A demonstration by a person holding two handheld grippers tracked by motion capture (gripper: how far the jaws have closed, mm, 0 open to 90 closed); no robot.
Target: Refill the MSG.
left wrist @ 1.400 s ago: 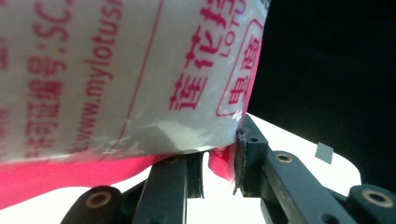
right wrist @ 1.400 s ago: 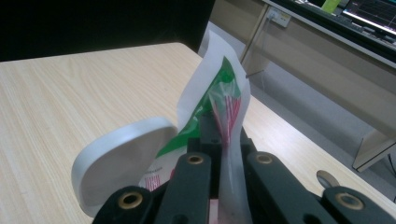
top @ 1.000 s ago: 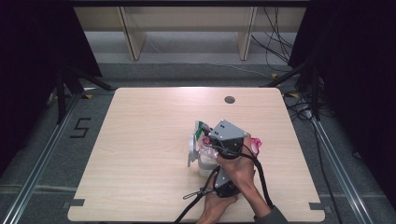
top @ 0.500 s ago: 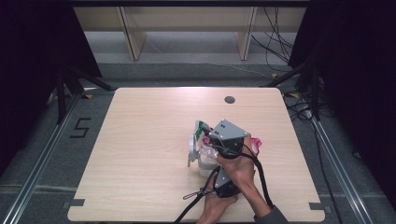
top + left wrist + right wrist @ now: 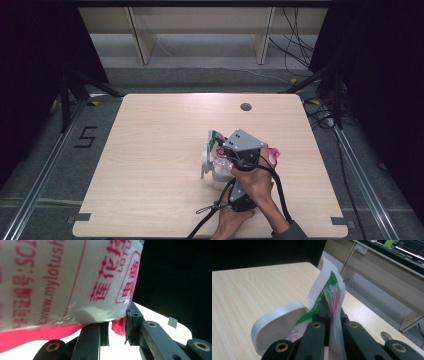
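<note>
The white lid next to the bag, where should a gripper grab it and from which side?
Probably by its rounded rim. The white lid stands tilted on edge against the plastic bag, which the right gripper pinches, so its upper rim is free; come from the open table side, away from the bag.

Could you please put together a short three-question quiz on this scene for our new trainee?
1. True or false: the right gripper is shut on the upper edge of the plastic bag.
2. What colour is the printing on the bag in the left gripper view?
3. The white lid beside the bag is: A) lying flat, B) standing tilted on edge, C) held in the jaws.

Key: 1. True. 2. Pink-red. 3. B.
</note>
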